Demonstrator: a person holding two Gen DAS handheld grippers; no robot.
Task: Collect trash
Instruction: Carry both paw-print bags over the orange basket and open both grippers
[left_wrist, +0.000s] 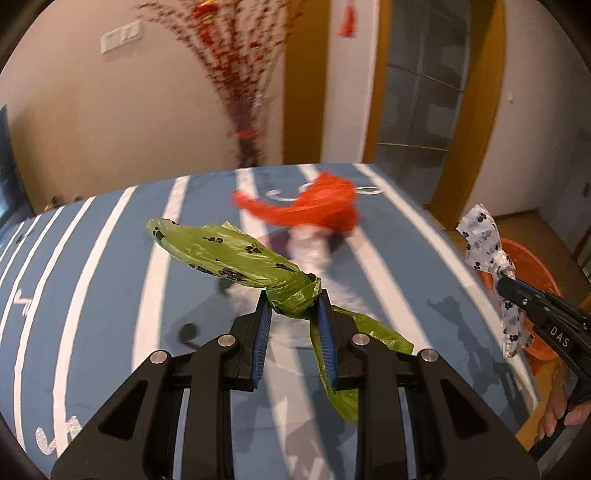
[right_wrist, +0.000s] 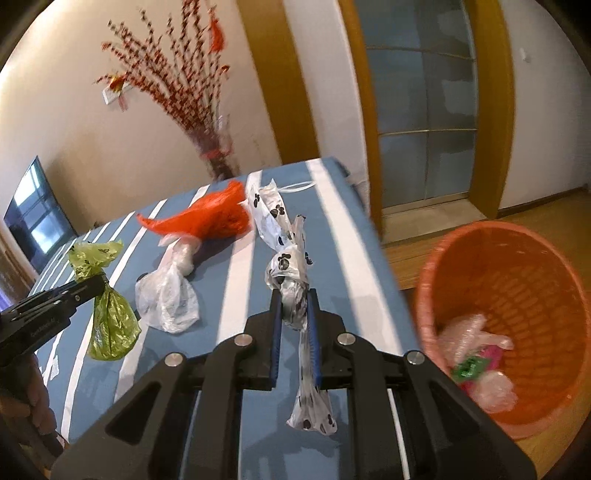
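My left gripper (left_wrist: 293, 301) is shut on the knot of a green paw-print bag (left_wrist: 221, 254), held above the blue striped table (left_wrist: 92, 295); the same green bag (right_wrist: 107, 317) hangs at the left of the right wrist view. My right gripper (right_wrist: 293, 299) is shut on the knot of a white paw-print bag (right_wrist: 284, 266), whose tail dangles below the fingers. That white bag (left_wrist: 480, 236) shows at the right edge of the left wrist view. An orange-red bag (right_wrist: 207, 218) and a clear plastic bag (right_wrist: 168, 295) lie on the table.
An orange waste basket (right_wrist: 546, 369) stands on the wooden floor right of the table, holding clear wraps and green and pink scraps. A vase of red branches (right_wrist: 218, 162), a wall television (right_wrist: 33, 218) and a glass door (right_wrist: 424, 110) are behind.
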